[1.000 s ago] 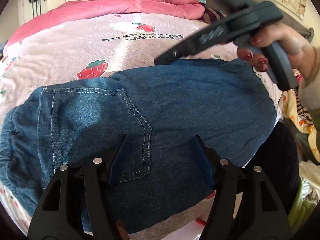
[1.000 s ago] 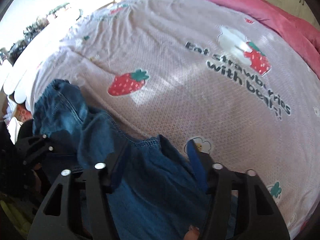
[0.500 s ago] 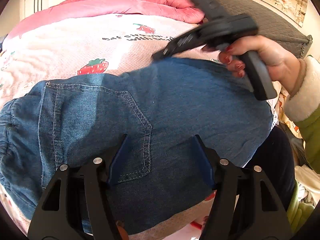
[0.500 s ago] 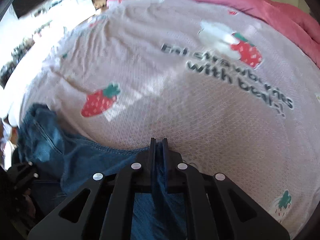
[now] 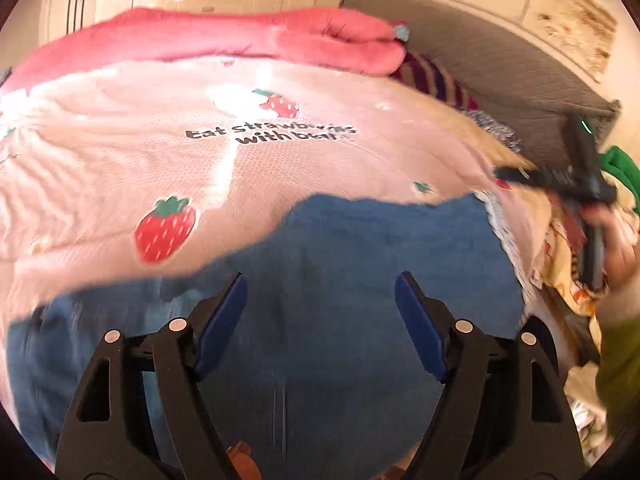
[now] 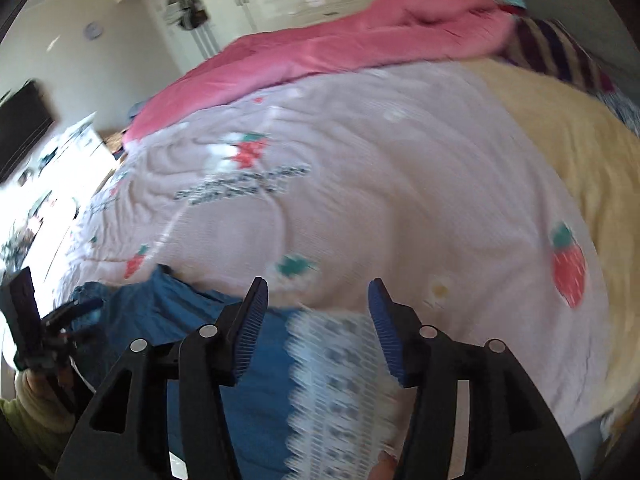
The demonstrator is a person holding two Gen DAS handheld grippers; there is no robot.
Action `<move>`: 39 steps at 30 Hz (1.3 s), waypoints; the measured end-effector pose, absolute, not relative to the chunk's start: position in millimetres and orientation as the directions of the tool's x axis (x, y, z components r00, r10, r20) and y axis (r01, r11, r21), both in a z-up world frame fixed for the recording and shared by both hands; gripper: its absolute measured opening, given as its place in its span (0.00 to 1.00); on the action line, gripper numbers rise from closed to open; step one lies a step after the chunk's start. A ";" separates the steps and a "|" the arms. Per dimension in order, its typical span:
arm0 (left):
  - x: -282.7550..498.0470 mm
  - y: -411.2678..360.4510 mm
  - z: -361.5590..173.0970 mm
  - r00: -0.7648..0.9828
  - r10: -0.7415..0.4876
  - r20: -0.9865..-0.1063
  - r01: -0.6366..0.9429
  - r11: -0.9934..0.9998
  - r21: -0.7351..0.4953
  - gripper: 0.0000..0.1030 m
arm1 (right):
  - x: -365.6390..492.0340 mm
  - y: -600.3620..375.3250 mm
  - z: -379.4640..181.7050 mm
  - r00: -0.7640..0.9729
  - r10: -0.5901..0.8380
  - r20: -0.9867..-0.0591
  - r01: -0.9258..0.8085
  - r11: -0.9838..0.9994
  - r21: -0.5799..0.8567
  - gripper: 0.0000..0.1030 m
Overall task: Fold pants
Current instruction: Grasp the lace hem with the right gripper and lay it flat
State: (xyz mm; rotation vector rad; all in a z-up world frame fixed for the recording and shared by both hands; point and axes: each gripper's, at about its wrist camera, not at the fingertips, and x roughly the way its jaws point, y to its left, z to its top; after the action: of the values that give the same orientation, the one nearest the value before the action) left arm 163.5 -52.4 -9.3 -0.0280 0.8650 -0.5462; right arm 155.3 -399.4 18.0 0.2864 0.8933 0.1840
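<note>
The blue denim pants (image 5: pixel 340 320) lie folded on the pink strawberry bedspread (image 5: pixel 240 160) near the bed's front edge. My left gripper (image 5: pixel 320 308) is open and empty, hovering over the pants. My right gripper (image 6: pixel 316 312) is open and empty, over the pants' right end (image 6: pixel 192 320) and the lace trim of the bedspread (image 6: pixel 340 380). The right gripper also shows at the right of the left wrist view (image 5: pixel 560 184), off the pants. The left gripper shows at the far left of the right wrist view (image 6: pixel 68 312). Both views are motion-blurred.
A pink quilt (image 5: pixel 224 40) lies along the far side of the bed, with a striped pillow (image 5: pixel 432 80) at its end. A yellow blanket (image 6: pixel 560 140) covers the bed's right part. A grey headboard (image 5: pixel 480 52) and cupboards stand behind.
My right gripper, shut on the pants edge half a second ago, has opened and let go, then swung away to the right. My left gripper stayed open and lifted back a little.
</note>
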 end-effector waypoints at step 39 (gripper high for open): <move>158.5 -90.7 1.6 0.633 -0.322 -0.703 0.398 0.915 -0.061 0.51 | 69.1 -329.1 7.7 0.683 0.243 -0.688 -0.140 0.969 0.204 0.48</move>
State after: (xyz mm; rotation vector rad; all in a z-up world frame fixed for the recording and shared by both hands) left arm 158.5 -90.7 1.6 0.1031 0.7832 -0.4127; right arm 69.1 -329.1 7.7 0.1387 0.7902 0.2157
